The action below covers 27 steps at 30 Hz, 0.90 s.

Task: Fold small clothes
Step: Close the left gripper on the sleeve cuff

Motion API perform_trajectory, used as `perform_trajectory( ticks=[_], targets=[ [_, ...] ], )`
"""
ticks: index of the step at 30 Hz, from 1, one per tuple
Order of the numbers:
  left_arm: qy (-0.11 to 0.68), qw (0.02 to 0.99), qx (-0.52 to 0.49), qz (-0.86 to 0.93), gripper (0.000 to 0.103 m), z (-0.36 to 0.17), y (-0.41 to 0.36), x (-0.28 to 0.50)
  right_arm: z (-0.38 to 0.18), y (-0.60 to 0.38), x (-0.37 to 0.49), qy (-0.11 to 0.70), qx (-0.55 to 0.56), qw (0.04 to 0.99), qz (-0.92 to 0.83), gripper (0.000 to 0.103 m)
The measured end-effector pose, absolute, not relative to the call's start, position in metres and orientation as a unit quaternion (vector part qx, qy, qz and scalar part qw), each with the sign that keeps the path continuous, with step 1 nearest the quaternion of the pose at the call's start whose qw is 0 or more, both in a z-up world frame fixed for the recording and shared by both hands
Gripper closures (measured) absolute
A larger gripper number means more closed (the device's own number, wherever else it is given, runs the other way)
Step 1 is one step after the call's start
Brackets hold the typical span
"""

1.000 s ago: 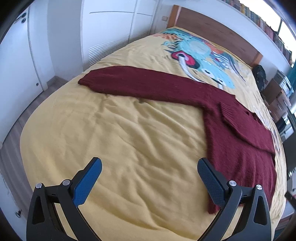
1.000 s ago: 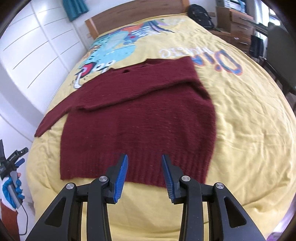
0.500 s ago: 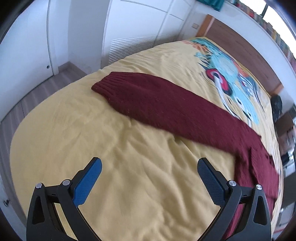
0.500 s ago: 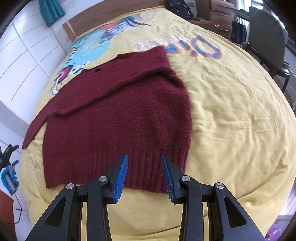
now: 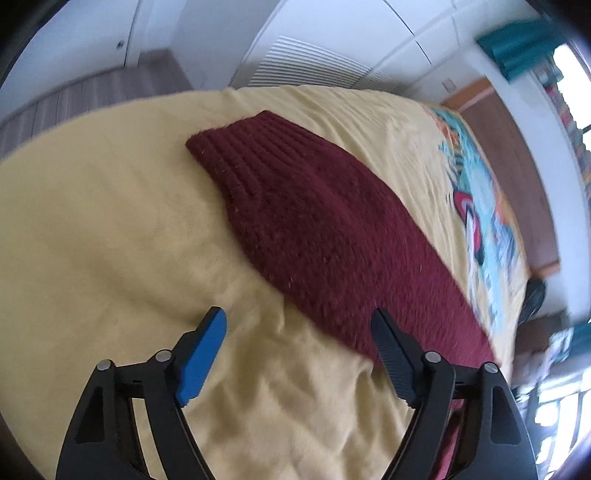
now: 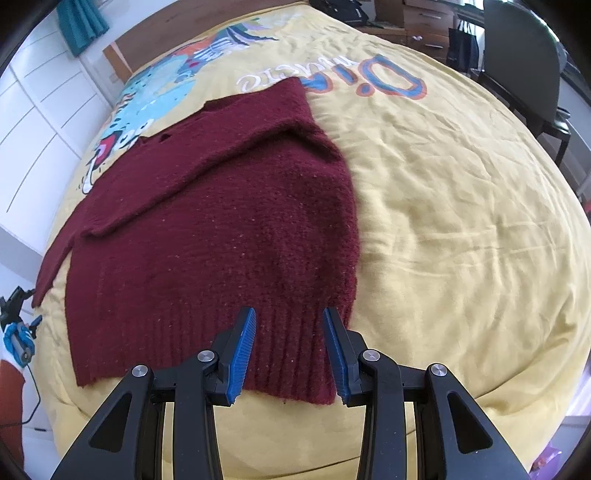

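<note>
A dark maroon knitted sweater (image 6: 221,221) lies spread flat on the bed's yellow cartoon-print duvet (image 6: 461,221), its ribbed hem toward the foot of the bed and its neckline toward the brown wooden headboard (image 6: 155,37). One sleeve is folded across the chest, making a diagonal edge over the body of the garment, while the other long sleeve (image 5: 332,229) stretches out sideways over the yellow cover and ends in a ribbed cuff (image 5: 243,147) near the edge of the bed beside the white wardrobe doors (image 5: 332,44). The left claw (image 5: 299,325) hangs over that outstretched sleeve with its jaws spread wide and nothing between them; the blue-padded finger sits above bare duvet and the dark finger is at the sleeve's near edge, though whether either touches the fabric is hard to tell through the blur. The right claw (image 6: 289,328) is down at the hem, its two blue ribbed pads parted with a strip of the ribbed band showing between them, not pinched together. It stands toward the right-hand corner of the hem, just inside the side seam. Off to the right of the bed a dark chair (image 6: 524,62) and a wooden chest of drawers (image 6: 424,18) stand against the wall, and a teal curtain (image 6: 81,26) hangs at the far left corner.
</note>
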<state>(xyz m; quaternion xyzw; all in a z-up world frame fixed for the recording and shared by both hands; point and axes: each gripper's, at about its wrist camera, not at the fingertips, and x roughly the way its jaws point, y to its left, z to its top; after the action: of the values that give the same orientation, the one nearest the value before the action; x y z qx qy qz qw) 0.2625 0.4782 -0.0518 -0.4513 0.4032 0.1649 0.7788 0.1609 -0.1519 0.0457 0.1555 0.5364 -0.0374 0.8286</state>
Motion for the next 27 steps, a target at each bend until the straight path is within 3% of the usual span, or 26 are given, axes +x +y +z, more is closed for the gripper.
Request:
perform_trajectory(
  ticks=[10, 15, 19, 24, 27],
  targets=[
    [0.324, 0.761, -0.544, 0.141, 0.032, -0.066, 0.516, 0.259, 0.03, -0.156, 0.17, 0.549, 0.157, 0.82, -0.043, 0.064],
    [0.302, 0.751, -0.573, 0.126, 0.052, -0.071, 0.522, 0.266, 0.024, -0.159, 0.171, 0.554, 0.159, 0.816, -0.043, 0.064],
    [0.28, 0.737, -0.602, 0.127, 0.061, -0.076, 0.531, 0.261, 0.021, -0.161, 0.17, 0.556, 0.16, 0.814, -0.041, 0.064],
    [0.28, 0.728, -0.612, 0.127, 0.087, -0.076, 0.538, 0.253, 0.018, -0.161, 0.17, 0.556, 0.163, 0.814, -0.036, 0.064],
    [0.287, 0.738, -0.598, 0.126, 0.09, -0.066, 0.535, 0.254, 0.017, -0.163, 0.168, 0.554, 0.165, 0.815, -0.032, 0.064]
  ],
)
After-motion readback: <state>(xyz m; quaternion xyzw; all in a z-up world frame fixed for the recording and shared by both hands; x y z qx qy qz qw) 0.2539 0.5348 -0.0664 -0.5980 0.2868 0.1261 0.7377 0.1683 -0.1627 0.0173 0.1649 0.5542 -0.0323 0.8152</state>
